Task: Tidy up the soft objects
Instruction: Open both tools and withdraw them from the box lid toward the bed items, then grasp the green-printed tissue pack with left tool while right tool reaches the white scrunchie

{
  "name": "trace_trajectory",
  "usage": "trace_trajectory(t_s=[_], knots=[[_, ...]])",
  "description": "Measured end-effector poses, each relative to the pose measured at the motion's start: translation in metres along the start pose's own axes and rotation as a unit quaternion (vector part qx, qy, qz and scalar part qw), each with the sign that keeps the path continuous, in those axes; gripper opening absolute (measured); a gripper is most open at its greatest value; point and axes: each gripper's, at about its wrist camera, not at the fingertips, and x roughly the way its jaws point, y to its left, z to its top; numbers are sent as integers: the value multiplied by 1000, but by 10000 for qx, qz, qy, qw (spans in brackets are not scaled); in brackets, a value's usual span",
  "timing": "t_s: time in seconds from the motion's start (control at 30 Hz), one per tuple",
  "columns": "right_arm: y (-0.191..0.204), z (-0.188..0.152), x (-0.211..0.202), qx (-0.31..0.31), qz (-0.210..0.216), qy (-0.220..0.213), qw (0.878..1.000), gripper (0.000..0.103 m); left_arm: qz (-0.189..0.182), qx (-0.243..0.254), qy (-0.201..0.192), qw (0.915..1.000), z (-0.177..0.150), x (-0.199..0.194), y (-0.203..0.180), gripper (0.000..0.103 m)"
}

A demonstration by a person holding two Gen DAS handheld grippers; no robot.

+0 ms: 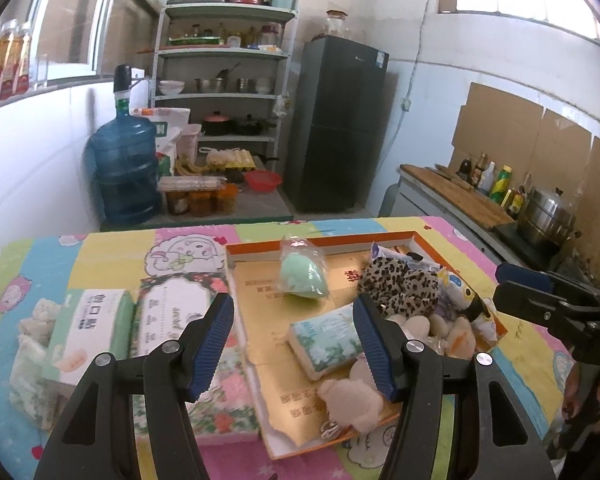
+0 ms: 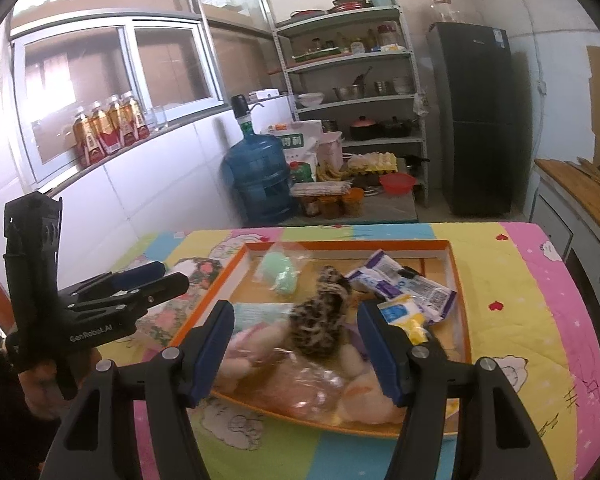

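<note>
I count one orange-rimmed tray (image 1: pixel 380 238) on my tabletop (image 1: pixel 112 240). In it lie one mint-green sponge in a clear wrapper (image 1: pixel 304 276), one leopard-print plush (image 1: pixel 400 288), one pale blue tissue pack (image 1: pixel 326 338) and one beige plush toy (image 1: pixel 352 398). Left of the tray sit two boxed tissue packs: one green-and-white (image 1: pixel 92 328), one floral (image 1: pixel 172 320).
</note>
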Motion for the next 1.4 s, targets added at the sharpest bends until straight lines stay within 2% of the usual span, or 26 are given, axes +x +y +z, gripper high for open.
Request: trace_trajectory(t_s=[0.4, 0.8, 1.07, 1.4], knots=[[56, 1, 1, -191, 146, 37, 9997, 64, -52, -196, -107, 9997, -11, -31, 32, 64], [109, -7, 8, -239, 364, 14, 9991, 64, 86, -263, -204, 9994, -26, -61, 73, 64], [148, -16, 21, -242, 695, 44, 9973, 64, 109, -529, -338, 9980, -38, -84, 123, 64], [196, -36, 43, -337, 1125, 159, 9930, 64, 299, -22, -61, 9995, -66, -93, 181, 64]])
